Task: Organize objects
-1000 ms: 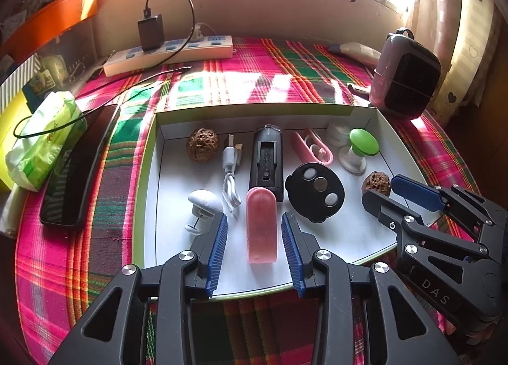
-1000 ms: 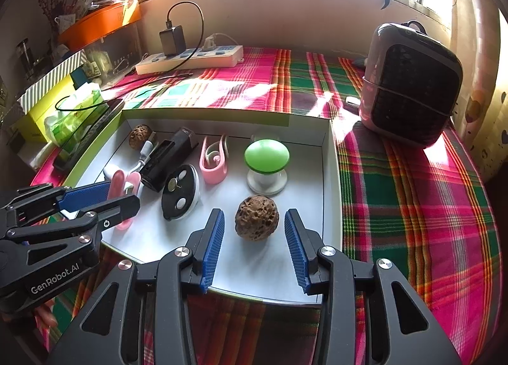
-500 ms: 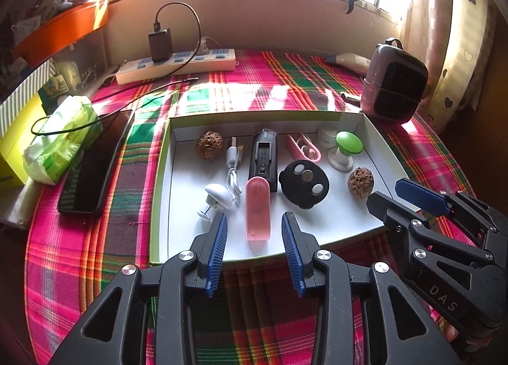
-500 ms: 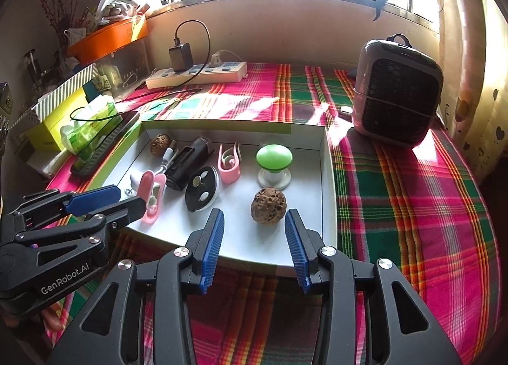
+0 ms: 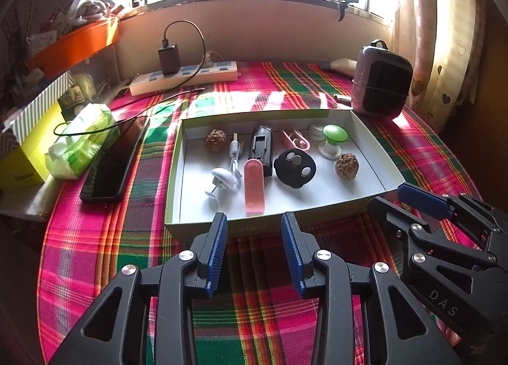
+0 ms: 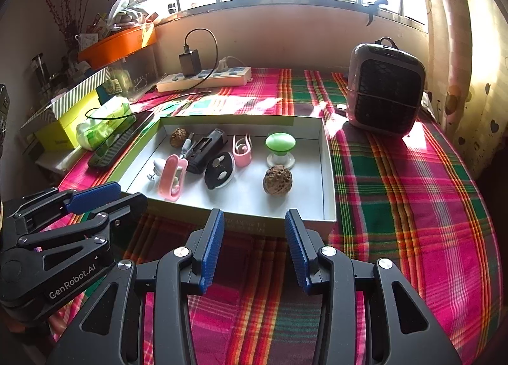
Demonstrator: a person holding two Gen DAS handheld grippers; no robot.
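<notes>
The left gripper (image 5: 254, 238), marked "GenRobot.AI" on its side, and the right gripper (image 6: 253, 238), lettered "DAS", both hover with jaws apart and nothing between them, just short of the white tray (image 5: 371, 139). The tray, on the plaid cloth (image 6: 397, 190), holds two walnuts (image 6: 277, 179), a pink case (image 5: 254, 185) and a black disc (image 5: 294, 168); its front-wall print is illegible.

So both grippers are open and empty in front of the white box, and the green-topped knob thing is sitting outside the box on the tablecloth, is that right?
Not quite. The green-topped knob stands inside the white box, near its far right corner, as the right wrist view shows. The rest holds: the left gripper and right gripper are open and empty in front of the box.
</notes>
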